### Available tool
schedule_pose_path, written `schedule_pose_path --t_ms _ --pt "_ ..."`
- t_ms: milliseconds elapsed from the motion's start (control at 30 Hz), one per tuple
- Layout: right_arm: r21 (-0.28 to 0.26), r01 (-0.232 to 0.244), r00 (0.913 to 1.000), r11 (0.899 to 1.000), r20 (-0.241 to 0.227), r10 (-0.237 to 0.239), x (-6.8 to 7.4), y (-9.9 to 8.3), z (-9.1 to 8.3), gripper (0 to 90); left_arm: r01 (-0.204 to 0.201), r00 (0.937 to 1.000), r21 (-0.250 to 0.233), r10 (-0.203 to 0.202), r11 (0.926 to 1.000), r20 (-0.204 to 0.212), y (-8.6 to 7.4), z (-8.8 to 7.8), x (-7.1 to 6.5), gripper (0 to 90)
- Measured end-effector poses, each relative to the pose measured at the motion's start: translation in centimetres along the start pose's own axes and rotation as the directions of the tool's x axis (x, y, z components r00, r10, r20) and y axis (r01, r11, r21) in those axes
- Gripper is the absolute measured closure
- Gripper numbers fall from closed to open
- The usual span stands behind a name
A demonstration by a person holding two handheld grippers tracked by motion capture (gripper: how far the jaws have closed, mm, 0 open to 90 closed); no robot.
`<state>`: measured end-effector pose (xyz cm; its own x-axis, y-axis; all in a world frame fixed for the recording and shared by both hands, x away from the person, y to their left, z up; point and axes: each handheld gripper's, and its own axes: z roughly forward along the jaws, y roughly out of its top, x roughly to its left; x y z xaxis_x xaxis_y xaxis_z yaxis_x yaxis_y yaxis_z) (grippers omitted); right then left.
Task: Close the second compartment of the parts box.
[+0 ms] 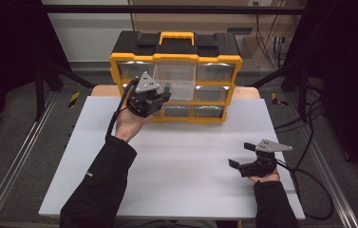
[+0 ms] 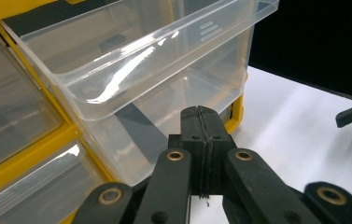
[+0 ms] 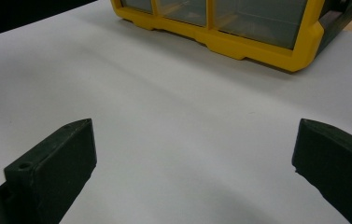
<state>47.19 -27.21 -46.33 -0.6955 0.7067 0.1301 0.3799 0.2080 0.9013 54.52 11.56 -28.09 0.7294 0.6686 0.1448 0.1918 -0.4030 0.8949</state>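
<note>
On the near right of the white desk (image 1: 176, 180), the right claw (image 1: 242, 155) rests low over the bare surface, its jaws spread wide with nothing between them. In the right gripper view the two black jaws stand far apart at the bottom corners, the desk stretching away between them to the yellow base of the organizer.

Farther in and to the left, a dark-sleeved forearm (image 1: 103, 190) reaches forward, and the left claw (image 1: 166, 93) is raised against the front of the yellow and black drawer organizer (image 1: 176, 57). Its jaws are pressed fully together; in the left gripper view the two pads meet along a thin seam with nothing visible between them. Their tips sit just at the front wall of a clear plastic drawer (image 2: 164, 79), which sticks out of the middle column of the organizer; whether they touch it cannot be told. The drawer looks empty.

The organizer stands at the far edge of the desk, its orange handle (image 1: 176, 37) on top, the other clear drawers pushed in flush.
</note>
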Motion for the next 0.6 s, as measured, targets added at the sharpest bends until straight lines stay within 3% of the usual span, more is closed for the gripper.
schedule_pose_path --t_ms 500,533,600 --pt "-0.003 -0.001 1.0 1.0 -0.001 0.001 0.03 0.01 -0.03 0.5 0.0 1.0 -0.005 0.0 1.0 -0.007 0.3 0.66 0.4 89.3" --pt "-0.004 -0.001 1.0 1.0 0.0 0.001 0.03 0.02 -0.04 0.5 -0.015 0.9999 -0.019 0.015 0.9997 -0.004 0.4 0.82 0.65 89.3" --pt "-0.004 -0.001 1.0 1.0 -0.001 0.001 0.03 0.01 -0.03 0.5 0.001 1.0 -0.007 -0.001 1.0 -0.008 0.39 0.74 0.56 89.3"
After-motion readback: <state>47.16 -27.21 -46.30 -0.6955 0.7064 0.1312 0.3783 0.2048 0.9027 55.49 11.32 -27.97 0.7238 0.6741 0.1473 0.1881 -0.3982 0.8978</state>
